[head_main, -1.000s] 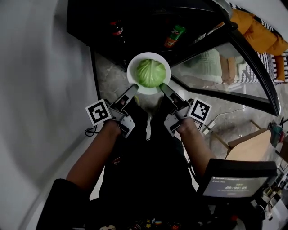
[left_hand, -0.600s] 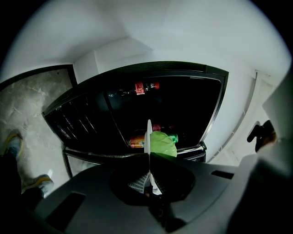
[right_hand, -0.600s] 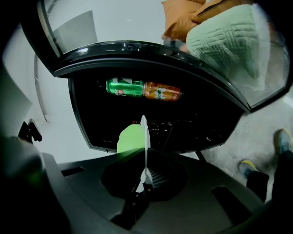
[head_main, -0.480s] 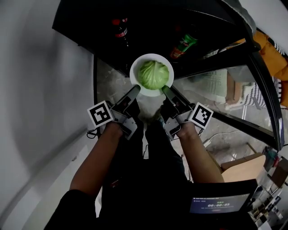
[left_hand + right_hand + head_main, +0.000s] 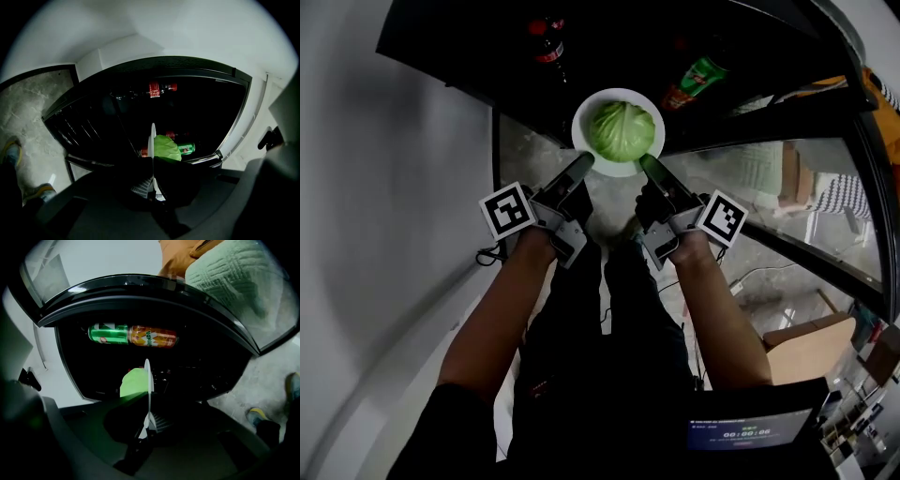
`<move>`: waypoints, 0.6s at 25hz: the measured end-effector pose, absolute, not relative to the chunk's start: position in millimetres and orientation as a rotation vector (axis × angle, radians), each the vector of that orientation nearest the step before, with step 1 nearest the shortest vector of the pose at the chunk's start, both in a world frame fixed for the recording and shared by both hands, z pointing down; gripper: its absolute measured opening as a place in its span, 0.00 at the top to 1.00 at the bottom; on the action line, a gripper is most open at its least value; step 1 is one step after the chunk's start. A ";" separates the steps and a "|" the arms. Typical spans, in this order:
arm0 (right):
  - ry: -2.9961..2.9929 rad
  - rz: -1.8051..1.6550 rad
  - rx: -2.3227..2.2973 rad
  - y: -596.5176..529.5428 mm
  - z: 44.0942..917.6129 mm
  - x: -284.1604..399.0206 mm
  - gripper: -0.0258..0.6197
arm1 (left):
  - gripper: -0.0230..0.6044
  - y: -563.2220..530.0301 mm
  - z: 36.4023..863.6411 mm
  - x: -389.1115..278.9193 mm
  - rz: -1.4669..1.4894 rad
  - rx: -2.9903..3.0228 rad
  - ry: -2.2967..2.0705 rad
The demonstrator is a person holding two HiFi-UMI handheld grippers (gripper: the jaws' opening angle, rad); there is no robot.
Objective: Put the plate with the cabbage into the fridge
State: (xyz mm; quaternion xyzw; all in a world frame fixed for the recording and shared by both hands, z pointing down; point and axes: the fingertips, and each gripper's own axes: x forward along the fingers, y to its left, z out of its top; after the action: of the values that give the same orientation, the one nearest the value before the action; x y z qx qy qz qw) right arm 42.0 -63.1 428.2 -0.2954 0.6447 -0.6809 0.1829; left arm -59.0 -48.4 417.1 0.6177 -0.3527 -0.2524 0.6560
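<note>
White round plate (image 5: 581,120) bearing the pale green cabbage head (image 5: 622,131) sits at upper centre of the head view, at the mouth of the dark open fridge (image 5: 450,47), whose interior lies beyond it toward the top of the frame. Its near rim is pinched by the left tongs (image 5: 584,165) and the right tongs (image 5: 648,164), each clamped on the thin edge, neither arm nearer than the other.

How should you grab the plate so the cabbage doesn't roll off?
Take the plate by its thin rim at the near edge, one gripper each side: the cabbage fills the middle, leaving only the rim bare. The left gripper and right gripper are shut on it there.
</note>
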 end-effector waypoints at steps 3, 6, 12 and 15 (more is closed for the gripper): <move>1.808 -1.926 -0.833 -61.5 428.4 41.8 0.93 | 0.94 -46.8 417.2 -58.4 -0.571 1.398 -0.800; 1.802 -1.930 -0.841 -60.7 426.3 41.8 0.93 | 0.94 -45.5 414.2 -59.6 -0.574 1.395 -0.809; 1.788 -1.934 -0.854 -61.7 423.1 42.3 0.93 | 0.94 -47.2 411.8 -59.6 -0.582 1.388 -0.811; 1.778 -1.933 -0.862 -61.7 420.2 42.2 0.93 | 0.94 -48.8 409.8 -59.8 -0.586 1.383 -0.808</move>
State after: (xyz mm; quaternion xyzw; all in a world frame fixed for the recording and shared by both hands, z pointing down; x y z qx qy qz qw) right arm 42.2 -61.7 420.2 -0.3064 0.6319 -0.6868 0.1874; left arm -59.8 -48.8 409.8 0.6108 -0.3568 -0.2587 0.6578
